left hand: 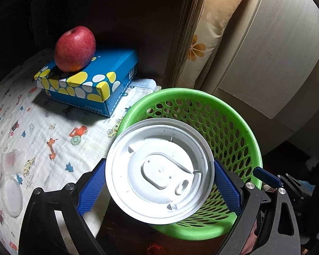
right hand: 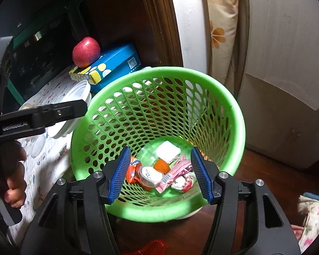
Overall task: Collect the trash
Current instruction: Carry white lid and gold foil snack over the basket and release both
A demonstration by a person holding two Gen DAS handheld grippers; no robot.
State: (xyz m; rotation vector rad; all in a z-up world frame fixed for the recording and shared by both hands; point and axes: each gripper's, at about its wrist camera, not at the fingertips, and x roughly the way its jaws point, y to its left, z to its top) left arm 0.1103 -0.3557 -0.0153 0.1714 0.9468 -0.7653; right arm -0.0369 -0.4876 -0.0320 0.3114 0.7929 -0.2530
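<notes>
Over green basket (left hand: 229, 114): left claw (left hand: 159, 182) pinching white lid (left hand: 159, 170); right claw (right hand: 160, 174) spread, empty.

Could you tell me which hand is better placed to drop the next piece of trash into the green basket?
Left: its gripper holds the white lid at the green basket rim; the right gripper is open, empty.

Glossy green plastic basket (right hand: 234, 114), matt white plastic lid (left hand: 159, 170), soft printed cloth (left hand: 42, 127), dark wood floor (right hand: 265, 170).
</notes>
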